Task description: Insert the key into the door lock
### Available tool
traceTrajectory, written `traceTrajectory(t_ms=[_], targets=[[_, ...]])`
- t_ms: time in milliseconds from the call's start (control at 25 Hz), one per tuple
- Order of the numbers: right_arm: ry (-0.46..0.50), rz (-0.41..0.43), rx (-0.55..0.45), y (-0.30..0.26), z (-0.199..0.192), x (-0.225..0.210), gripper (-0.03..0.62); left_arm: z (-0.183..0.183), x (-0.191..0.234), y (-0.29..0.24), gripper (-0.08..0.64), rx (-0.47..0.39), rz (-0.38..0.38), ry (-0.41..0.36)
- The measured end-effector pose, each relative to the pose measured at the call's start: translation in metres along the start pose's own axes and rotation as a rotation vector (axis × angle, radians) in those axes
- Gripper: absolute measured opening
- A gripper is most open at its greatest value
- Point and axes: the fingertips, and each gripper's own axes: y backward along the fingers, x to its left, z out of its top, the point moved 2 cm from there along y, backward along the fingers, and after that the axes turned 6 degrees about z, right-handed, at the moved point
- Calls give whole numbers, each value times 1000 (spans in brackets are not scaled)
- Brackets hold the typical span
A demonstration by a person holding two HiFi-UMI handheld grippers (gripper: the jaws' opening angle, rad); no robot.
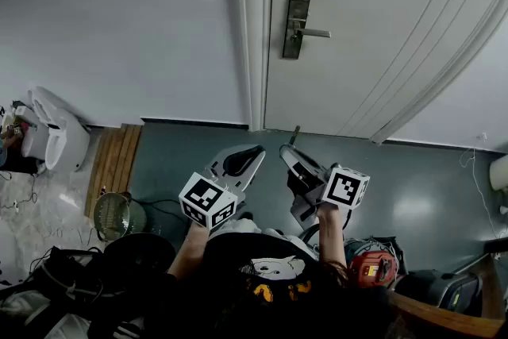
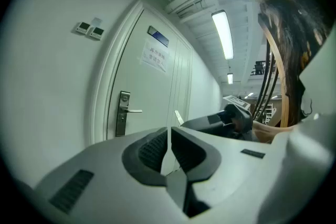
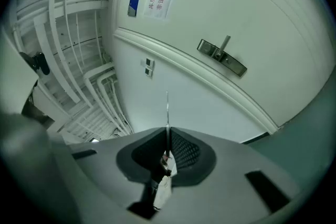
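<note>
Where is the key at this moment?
The key is clamped between the jaws of the right gripper, its blade pointing forward. In the head view it is at centre, below the lock plate and apart from the door.

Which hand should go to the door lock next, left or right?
Right, most likely. The right hand-held gripper is shut on the key, and the blade sticks out in front. The left hand-held gripper is shut with nothing in it. Neither has reached the door lock yet.

key [image 3: 167, 110]: bow hidden between right gripper [image 3: 168, 131] jaws, only blade shows
lock plate [image 1: 295, 26]: keyhole too small to tell
door [image 1: 381, 52]: top cut off at upper edge
</note>
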Motion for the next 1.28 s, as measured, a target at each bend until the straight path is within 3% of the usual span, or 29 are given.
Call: traceTrajectory(t_ms=[520, 1280], targets=[[3, -51, 54, 17, -9, -22, 25, -8, -14, -14, 26, 15, 17, 1], [-57, -38, 77, 55, -17, -40, 25, -29, -45, -28, 26, 84, 67, -36]])
